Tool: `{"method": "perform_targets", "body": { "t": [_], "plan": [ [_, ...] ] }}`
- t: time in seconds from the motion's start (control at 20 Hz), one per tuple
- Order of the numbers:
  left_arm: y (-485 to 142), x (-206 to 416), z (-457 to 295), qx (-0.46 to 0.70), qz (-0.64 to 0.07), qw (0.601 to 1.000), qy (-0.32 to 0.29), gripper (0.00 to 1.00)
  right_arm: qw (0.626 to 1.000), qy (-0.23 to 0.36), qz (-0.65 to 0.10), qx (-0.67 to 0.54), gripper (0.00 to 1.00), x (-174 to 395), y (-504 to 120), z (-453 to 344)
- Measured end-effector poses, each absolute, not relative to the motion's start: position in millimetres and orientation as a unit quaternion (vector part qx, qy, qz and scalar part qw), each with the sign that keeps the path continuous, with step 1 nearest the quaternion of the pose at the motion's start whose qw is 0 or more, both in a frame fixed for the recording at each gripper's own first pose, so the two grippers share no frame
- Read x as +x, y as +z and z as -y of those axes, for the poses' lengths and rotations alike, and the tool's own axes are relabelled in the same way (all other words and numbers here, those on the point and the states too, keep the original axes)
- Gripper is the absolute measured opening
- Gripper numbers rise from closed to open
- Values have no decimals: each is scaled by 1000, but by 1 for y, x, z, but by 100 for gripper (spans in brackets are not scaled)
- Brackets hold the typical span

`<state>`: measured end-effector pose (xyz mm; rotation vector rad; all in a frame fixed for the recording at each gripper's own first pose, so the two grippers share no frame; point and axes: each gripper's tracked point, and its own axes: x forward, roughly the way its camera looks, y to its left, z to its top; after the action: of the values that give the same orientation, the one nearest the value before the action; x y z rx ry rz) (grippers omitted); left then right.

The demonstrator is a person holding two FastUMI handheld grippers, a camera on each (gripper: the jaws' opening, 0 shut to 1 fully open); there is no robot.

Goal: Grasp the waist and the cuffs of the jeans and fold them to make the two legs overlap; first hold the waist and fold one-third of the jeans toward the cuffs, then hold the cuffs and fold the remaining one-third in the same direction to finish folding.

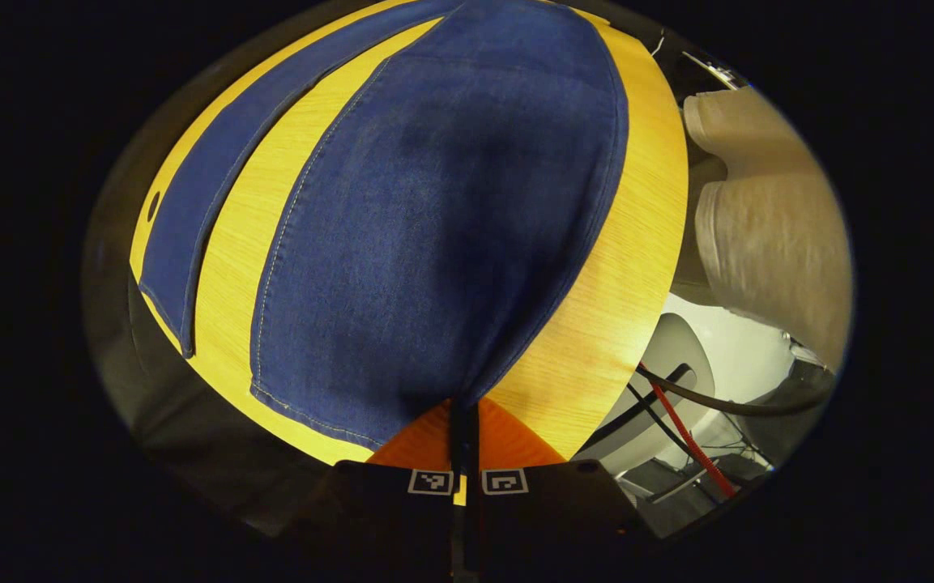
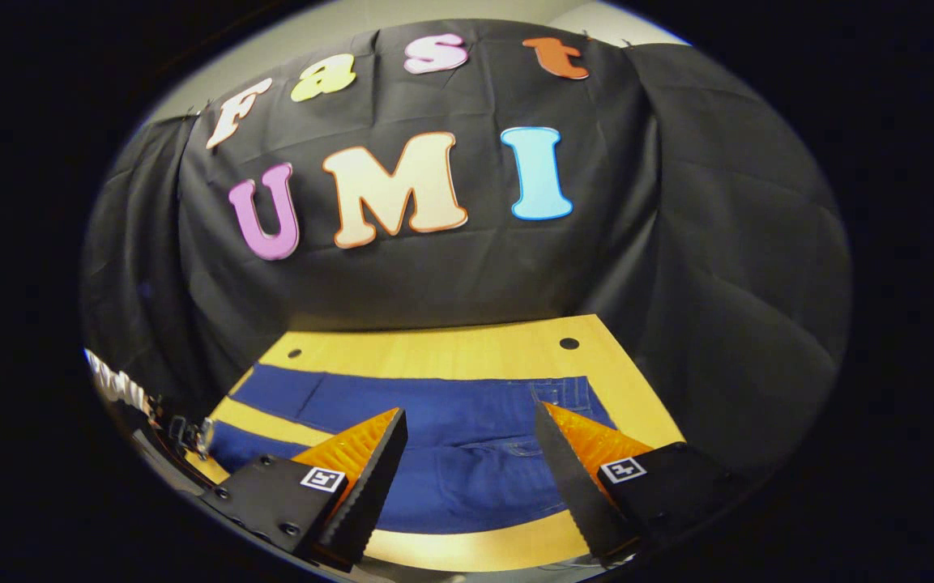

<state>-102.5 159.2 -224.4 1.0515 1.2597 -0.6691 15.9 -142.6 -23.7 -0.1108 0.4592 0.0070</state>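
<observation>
The jeans lie spread on the yellow wooden counter, the 2 legs apart with a strip of bare wood between them. In the left gripper view the left tongs are pressed together on the hem of the nearer leg, pinching the cuff at its corner; the farther leg lies flat beyond. In the right gripper view the right tongs are spread wide and hang above the waist end, holding nothing; the pocket stitching shows between the 2 fingers.

The step in hand looks like the first one, bringing 1 leg over the other. To do it well, the right tongs should drop onto the near edge of the waistband and close on a single side of the waist, not both layers bunched. Then both tongs should lift together, low and level, and carry the nearer leg across so its outer seam lands on the farther leg's seam. Uneven lifting would likely twist the denim.
</observation>
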Motion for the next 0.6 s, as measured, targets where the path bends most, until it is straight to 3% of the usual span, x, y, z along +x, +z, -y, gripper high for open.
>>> {"method": "perform_targets", "body": {
  "t": [0.25,0.3,0.6],
  "plan": [
    [-225,-102,-157,440,-584,630,-261,0,907,81,-340,-234,95,17,-94,173],
    [-225,-102,-157,442,-587,628,-257,0,891,105,-359,-256,99,16,-108,170],
    [-224,-102,-155,423,-605,636,-223,0,782,234,-463,-345,100,5,-210,158]
  ]
}}
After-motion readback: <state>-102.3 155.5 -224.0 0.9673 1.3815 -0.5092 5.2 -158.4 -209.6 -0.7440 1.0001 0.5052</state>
